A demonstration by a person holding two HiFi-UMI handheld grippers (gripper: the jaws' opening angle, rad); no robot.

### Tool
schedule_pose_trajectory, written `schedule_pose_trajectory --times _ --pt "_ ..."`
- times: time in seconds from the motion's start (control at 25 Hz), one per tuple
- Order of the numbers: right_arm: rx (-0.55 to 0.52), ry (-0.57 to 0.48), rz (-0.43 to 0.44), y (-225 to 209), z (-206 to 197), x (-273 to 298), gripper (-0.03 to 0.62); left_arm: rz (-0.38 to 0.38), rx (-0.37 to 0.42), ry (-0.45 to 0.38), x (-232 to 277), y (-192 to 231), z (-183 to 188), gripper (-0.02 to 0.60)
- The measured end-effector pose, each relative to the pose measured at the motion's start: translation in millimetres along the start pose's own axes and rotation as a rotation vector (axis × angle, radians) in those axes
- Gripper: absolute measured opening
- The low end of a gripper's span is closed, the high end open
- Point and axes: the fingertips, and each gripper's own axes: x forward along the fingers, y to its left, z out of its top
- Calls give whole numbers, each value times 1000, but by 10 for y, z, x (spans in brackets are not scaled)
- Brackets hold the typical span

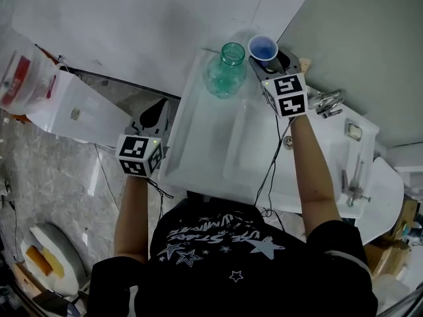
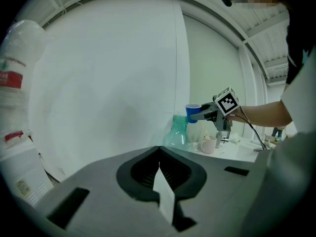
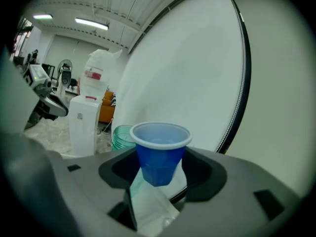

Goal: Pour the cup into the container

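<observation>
Now the right gripper (image 3: 158,171) grips the cup (image 3: 159,149), the left gripper (image 2: 159,157) sits closed and empty; hasty tipping could miss the bottle (image 1: 225,71) at nine o'clock.

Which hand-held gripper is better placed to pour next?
Right: the right hand-held gripper grips the blue cup upright beside the green container; the left hand-held gripper is shut, empty, farther away.

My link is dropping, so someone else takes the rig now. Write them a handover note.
Right gripper: shut on the blue cup, upright, just beside the green container's mouth.
Left gripper: shut, empty, by the white tray's left edge.
Done: cup lifted and at the container, which stands on the tray.
Left: move over the mouth, tilt, pour.
</observation>
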Motion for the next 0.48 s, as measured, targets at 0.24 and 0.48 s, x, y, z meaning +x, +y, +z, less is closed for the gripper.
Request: schedule_pose_trajectory --times 0.24,0.48 --pt "-127 53 -7 12 74 100 265 16 -15 4 -68 76 -66 12" --pt "-260 90 -44 10 86 155 267 33 -27 13 -122 144 -140 12"
